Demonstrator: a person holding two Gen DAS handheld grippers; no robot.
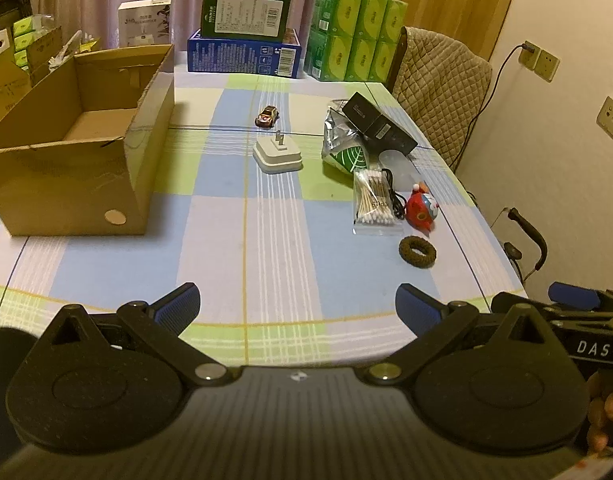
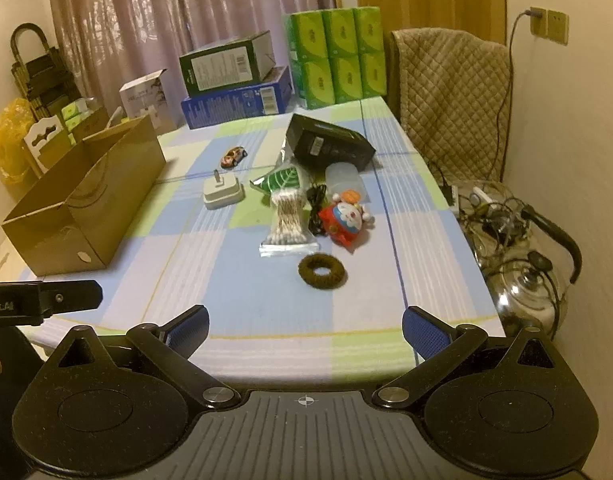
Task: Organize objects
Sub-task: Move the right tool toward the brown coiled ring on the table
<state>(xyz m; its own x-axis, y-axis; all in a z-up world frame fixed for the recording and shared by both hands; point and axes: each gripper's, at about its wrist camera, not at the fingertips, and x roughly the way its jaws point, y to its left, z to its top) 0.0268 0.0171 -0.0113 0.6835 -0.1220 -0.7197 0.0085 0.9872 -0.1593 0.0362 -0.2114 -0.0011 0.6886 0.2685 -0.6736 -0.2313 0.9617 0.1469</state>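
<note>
Left wrist view shows the cardboard box (image 1: 82, 148) at the far left of the table (image 1: 234, 264), open, with nothing visible inside, so by my reading the sorting has not begun. Loose items lie right of it: one toy car (image 1: 267, 116), one white charger (image 1: 277, 155), one foil pouch (image 1: 342, 144), one black box (image 1: 380, 124), one bag of cotton swabs (image 1: 373, 200), one black cable (image 1: 394, 196), one red figure toy (image 1: 422, 210), one brown hair tie (image 1: 417, 253). Left gripper (image 1: 298, 304) and right gripper (image 2: 304, 326) hang at the near edge, jaws wide, holding nothing.
</note>
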